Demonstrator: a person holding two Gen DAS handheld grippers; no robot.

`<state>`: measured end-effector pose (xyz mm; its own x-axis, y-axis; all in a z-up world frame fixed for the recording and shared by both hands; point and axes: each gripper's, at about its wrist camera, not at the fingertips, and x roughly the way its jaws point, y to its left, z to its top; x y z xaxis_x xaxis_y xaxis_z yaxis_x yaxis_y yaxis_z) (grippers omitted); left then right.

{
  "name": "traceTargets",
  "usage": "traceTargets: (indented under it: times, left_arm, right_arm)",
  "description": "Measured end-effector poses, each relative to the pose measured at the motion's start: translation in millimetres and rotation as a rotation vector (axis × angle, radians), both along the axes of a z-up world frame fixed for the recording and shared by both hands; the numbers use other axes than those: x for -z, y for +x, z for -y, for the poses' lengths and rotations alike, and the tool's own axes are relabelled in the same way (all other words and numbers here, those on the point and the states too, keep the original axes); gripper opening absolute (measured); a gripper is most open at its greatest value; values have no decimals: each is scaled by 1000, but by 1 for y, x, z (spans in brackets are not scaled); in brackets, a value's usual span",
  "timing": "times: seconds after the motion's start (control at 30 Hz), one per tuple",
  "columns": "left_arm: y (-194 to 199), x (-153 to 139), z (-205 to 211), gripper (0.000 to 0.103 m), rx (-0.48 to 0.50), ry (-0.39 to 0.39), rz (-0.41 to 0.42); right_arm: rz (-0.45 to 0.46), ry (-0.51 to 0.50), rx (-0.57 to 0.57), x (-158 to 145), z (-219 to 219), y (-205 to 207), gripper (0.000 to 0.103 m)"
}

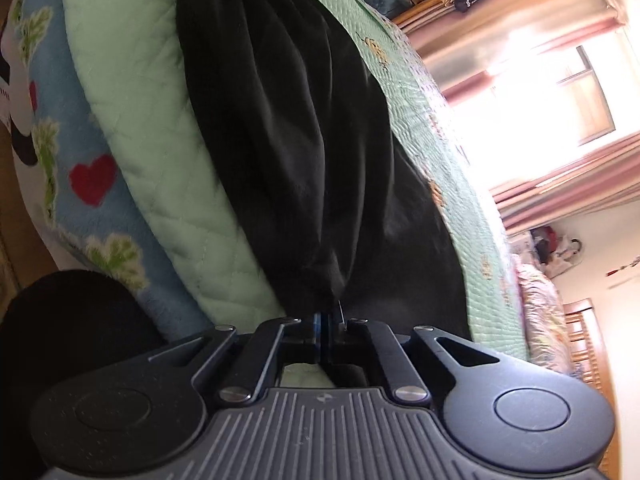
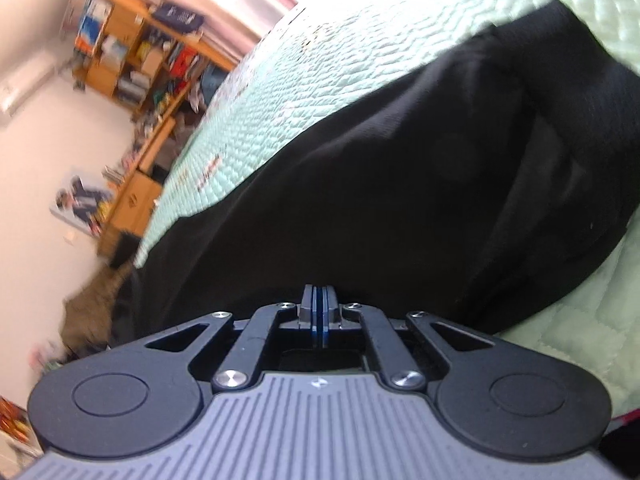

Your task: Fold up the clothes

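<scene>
Bedroom, bed with a mint quilt (image 1: 132,92): a black garment (image 1: 288,128) lies across it. The left tool (image 1: 326,320) pinches its gathered edge; the right tool (image 2: 319,308) is closed at the cloth, hold unclear. Thin pinches may slip, dropping the fold.

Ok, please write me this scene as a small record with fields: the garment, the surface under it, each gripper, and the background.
garment: black soft fabric garment, spread in folds along the bed
surface: pale green quilted bedcover; a blue fleece blanket with red hearts lies beside it
left gripper: shut on a bunched edge of the garment
right gripper: jaws together at the garment's near edge; grip on the cloth not clear
background: wooden bookshelf, pink curtains at a bright window
</scene>
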<state>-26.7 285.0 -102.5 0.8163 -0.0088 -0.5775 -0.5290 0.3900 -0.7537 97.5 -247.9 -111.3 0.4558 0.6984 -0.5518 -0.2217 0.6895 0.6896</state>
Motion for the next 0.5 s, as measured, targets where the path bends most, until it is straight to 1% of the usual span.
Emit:
traceTargets:
  times: [0.03, 0.07, 0.1, 0.13, 0.17, 0.23, 0.33, 0.4, 0.5]
  left_arm:
    - [-3, 2, -1, 14, 1, -22, 10]
    - [-6, 4, -2, 25, 4, -44, 12]
    - [-8, 6, -1, 32, 8, -65, 11]
    - [-10, 8, 0, 34, 12, -86, 10]
    - [-12, 9, 1, 37, 20, -99, 5]
    - [-14, 11, 5, 38, 55, -106, -10]
    - [-18, 10, 16, 38, 155, -111, 3]
    - [-12, 2, 28, 38, 257, -92, 38]
    - [10, -11, 53, 39, 404, -77, 84]
  right_arm:
    - [36, -22, -10, -6, -3, -4, 22]
    - [88, -52, -38, -13, -8, -10, 39]
    - [142, -85, -69, -21, -14, -15, 45]
    - [210, -131, -120, -28, -24, -23, 50]
    - [280, -180, -176, -35, -35, -31, 50]
    - [417, -286, -278, -46, -59, -49, 50]
    - [618, -479, -403, -50, -98, -74, 49]
    - [711, -578, -456, -48, -118, -83, 49]
    - [762, -664, -525, -37, -130, -89, 49]
